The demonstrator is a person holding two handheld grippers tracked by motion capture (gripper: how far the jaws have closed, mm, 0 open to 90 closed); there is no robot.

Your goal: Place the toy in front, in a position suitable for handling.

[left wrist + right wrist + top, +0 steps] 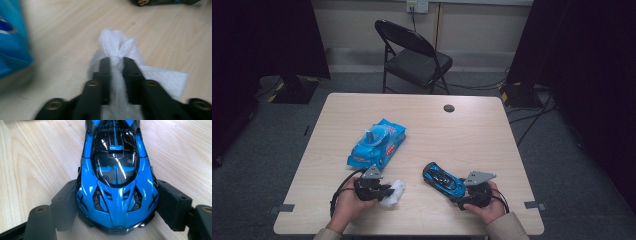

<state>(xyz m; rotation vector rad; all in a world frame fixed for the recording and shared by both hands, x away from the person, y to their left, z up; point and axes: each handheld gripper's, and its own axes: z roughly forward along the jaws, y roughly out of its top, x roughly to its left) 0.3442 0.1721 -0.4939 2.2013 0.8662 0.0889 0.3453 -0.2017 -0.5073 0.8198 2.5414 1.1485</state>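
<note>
White crumpled wipe [117, 50] pinched tight in left tool [384, 190], tabletop [472, 130] at 7 o'clock. Right tool [460, 199] clamps glossy blue toy car [116, 182] at 5 o'clock. Blue wipes pack [377, 142], probably open, mid-table.

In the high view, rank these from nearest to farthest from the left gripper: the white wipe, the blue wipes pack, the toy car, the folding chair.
1. White wipe: pinched in the left gripper at the table's near edge.
2. Blue wipes pack: just beyond it, mid-table.
3. Toy car: off to the right, clamped in the right gripper.
4. Folding chair: on the floor past the table's far edge.
</note>
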